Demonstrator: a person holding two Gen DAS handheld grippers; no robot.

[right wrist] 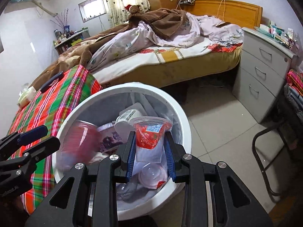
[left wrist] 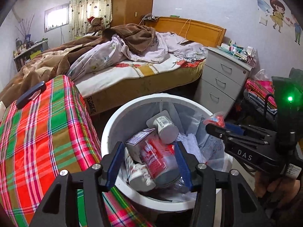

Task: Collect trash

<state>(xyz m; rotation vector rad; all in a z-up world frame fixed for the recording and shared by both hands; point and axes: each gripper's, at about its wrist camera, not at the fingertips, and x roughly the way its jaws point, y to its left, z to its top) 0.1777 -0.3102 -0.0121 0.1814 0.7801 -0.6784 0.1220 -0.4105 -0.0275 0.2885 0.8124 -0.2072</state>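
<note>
The clear plastic cup (right wrist: 150, 138) with a red label sits pinched between the pads of the right gripper (right wrist: 150, 151), poised above the white bin (right wrist: 181, 113). The left gripper (left wrist: 148, 162) stands released over the bin, while a red cup (left wrist: 161, 160) seems to be dropping among cartons already inside. Collecting looks well advanced; one drop remains. The plaid-covered surface (left wrist: 37, 141) crowds the bin's left rim, and bare tiled floor (right wrist: 217, 128) lies open to its right.
</note>
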